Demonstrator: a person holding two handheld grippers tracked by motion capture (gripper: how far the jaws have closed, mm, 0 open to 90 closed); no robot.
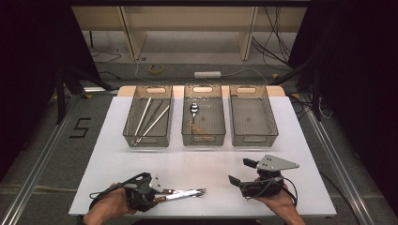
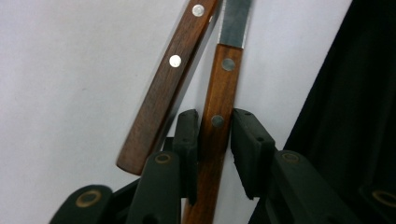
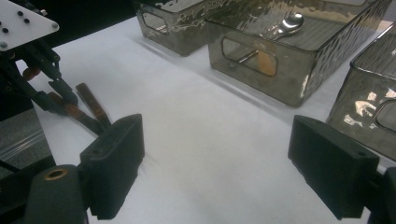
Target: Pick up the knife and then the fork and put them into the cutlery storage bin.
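Two wooden-handled utensils (image 1: pixel 187 193) lie side by side on the white table near its front edge, metal ends pointing right. My left gripper (image 1: pixel 158 193) is at their handle ends. In the left gripper view, its pads (image 2: pixel 189 140) press on both sides of one handle (image 2: pixel 219 93), while the other handle (image 2: pixel 163 88) lies just outside the left jaw. My right gripper (image 1: pixel 241 172) rests at the front right with its jaws wide apart (image 3: pixel 215 154) and only bare table between them. The right gripper view also shows the left gripper (image 3: pixel 56 88) on the handles (image 3: pixel 93 105).
Three clear plastic bins stand in a row at the back. The left bin (image 1: pixel 129 131) holds long metal utensils, the middle bin (image 1: pixel 185 133) holds a spoon (image 1: pixel 194 109), and nothing lies in the right bin (image 1: pixel 274 126). Floor, cables and a tape roll lie beyond the table.
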